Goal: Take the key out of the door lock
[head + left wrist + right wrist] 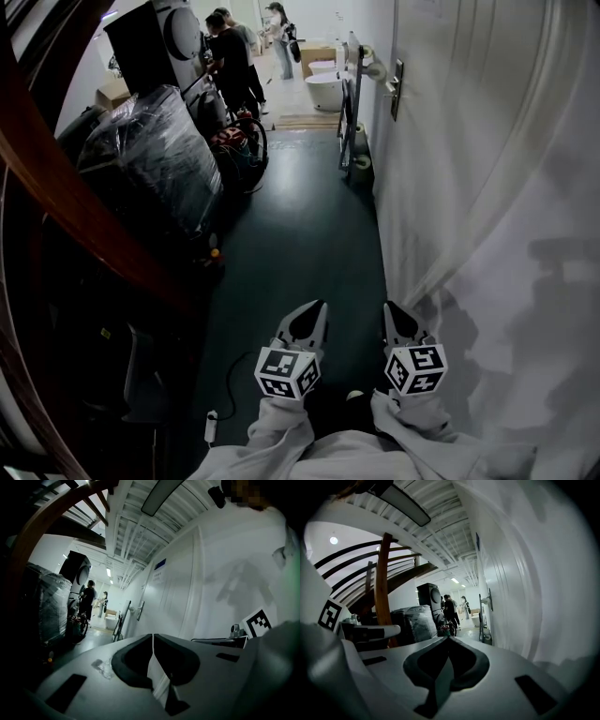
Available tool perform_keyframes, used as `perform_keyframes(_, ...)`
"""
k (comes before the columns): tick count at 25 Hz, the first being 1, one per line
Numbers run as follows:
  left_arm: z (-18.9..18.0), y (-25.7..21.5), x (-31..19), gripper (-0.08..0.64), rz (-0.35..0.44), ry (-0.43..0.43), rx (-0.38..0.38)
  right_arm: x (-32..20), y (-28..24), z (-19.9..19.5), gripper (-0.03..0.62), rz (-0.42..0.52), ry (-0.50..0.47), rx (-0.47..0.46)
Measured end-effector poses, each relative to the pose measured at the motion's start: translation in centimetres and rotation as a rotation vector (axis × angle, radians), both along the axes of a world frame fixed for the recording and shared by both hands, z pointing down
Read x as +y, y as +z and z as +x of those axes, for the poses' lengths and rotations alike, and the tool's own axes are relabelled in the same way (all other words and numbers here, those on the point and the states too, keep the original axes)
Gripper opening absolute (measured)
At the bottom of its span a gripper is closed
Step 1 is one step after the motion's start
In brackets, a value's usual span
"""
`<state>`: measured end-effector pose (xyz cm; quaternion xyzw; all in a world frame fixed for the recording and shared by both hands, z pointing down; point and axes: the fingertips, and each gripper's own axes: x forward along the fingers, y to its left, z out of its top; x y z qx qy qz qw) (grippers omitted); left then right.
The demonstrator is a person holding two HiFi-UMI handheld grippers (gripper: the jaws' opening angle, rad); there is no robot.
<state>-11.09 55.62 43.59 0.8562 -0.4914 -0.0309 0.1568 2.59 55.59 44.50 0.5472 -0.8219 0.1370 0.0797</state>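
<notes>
A white door [487, 169] runs along the right side of the corridor. Its metal handle plate [397, 89] is far ahead, also in the left gripper view as the handle plate [139, 610] and in the right gripper view as the handle plate [490, 599]. I cannot make out a key at this distance. My left gripper [314, 309] and right gripper [394, 311] hang low side by side over the dark floor, well short of the handle. The left gripper [153, 637] has its jaws together with nothing between them. The right gripper [448, 639] is shut and empty too.
A plastic-wrapped black stack [150, 159] and a curved wooden stair rail [84, 225] line the left side. A metal rack [352, 103] leans by the wall near the handle. People [230, 56] and a white tub [326, 89] are at the far end. A cable [225, 384] lies on the floor.
</notes>
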Motion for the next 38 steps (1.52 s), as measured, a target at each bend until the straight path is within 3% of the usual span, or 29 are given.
perform_keyframes(15,0.2,1.5,-2.4,0.02,-0.02,0.07,-0.023,-1.1,2.4,-1.2,0.052,-0.037,0.019,-0.026)
perform_keyframes(31,3.3,1.4,-17.6,0.02,-0.032,0.041,-0.007,-16.1,1.6,0.7,0.052,-0.033,-0.044,-0.032)
perform_keyframes(38,4.6,1.1,-22.0,0.02,-0.04,0.024,-0.003,-21.1,0.7,2.1,0.052,-0.029,-0.051,-0.038)
